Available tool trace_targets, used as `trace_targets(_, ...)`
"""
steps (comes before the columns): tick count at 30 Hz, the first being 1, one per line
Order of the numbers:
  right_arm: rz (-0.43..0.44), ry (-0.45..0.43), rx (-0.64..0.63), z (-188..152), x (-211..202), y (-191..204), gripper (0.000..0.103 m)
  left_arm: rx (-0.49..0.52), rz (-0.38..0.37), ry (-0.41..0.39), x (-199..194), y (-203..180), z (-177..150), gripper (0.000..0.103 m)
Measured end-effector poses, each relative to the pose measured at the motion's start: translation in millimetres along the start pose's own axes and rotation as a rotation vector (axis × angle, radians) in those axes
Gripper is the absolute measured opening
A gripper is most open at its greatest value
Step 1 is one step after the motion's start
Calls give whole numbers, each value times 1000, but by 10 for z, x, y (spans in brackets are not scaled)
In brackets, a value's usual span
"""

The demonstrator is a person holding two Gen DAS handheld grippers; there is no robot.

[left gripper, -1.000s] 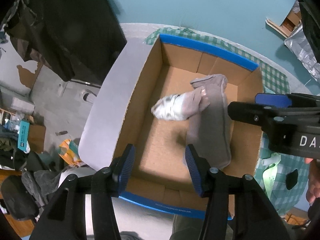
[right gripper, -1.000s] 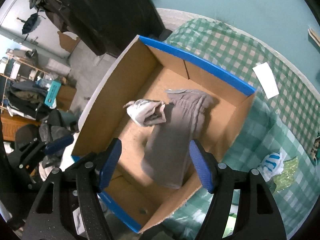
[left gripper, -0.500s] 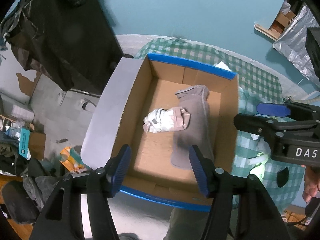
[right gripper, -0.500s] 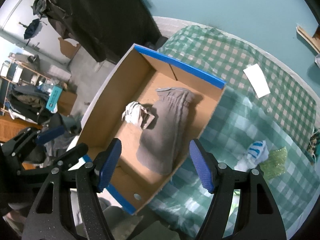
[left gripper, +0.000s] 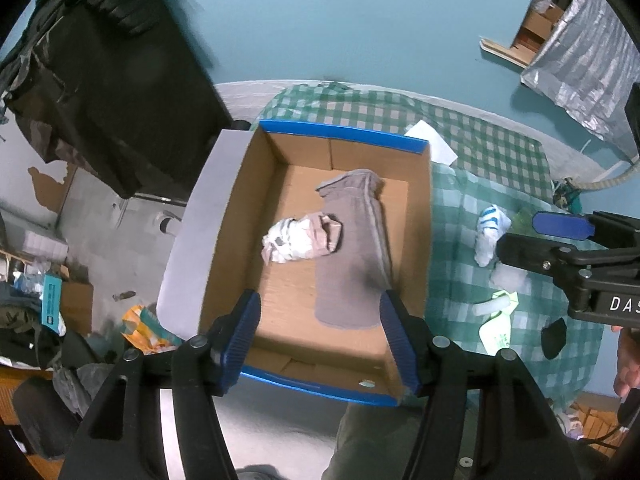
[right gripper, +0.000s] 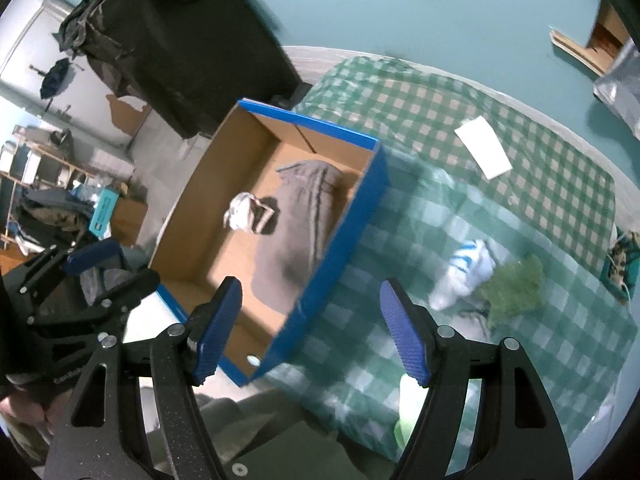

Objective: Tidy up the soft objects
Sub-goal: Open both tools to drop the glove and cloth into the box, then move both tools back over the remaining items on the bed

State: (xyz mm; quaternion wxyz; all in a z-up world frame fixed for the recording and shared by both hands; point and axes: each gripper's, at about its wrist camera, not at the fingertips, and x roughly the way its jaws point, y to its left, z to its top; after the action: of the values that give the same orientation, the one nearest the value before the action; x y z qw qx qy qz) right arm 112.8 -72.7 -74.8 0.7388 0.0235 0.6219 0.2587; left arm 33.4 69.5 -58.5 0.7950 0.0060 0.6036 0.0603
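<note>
Left wrist view, left to right: the left gripper (left gripper: 320, 340) hangs spread and empty above the cardboard box (left gripper: 420, 240). Inside lie a balled sock pair (left gripper: 296, 238) and a flat grey sock (left gripper: 354, 248), touching; these appear sorted. Right of the box, on the green checked cloth (right gripper: 420, 120), a white-and-blue sock (right gripper: 464, 276), a green cloth item (right gripper: 516, 288) and a pale green item (left gripper: 496, 324) remain outside; work looks partly complete. The right gripper (right gripper: 312, 328) is likewise spread, holding nothing. A white paper (right gripper: 482, 146) lies farther back. Teal floor, cluttered shelving left.
</note>
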Motion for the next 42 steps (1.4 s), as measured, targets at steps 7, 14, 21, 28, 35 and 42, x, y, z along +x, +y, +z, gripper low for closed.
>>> trace_targets(7,-26,-3,53,-238,-165,-285,73,35,-9,5,-55,-214,-53,66)
trace_targets(14,-51,-1,107,-497,-312,-600,73,72,-17,10,-81,-422,-112,68)
trace_targets(21,-84,-5,173,-744,-444,-956,73,103,-63,49,18,-699,-146,71)
trace_targets(28,-123,-2,253,-1042,-503,-1392,73,160,-88,94,187,-1080,-203,75)
trace_targets(35,-163,31,317,-1348,-470,-1774,73,200,-106,140,363,-1431,-275,77)
trace_targets(42,-167,71,355,-1609,-357,-2036,73,218,-118,190,568,-1715,-389,77)
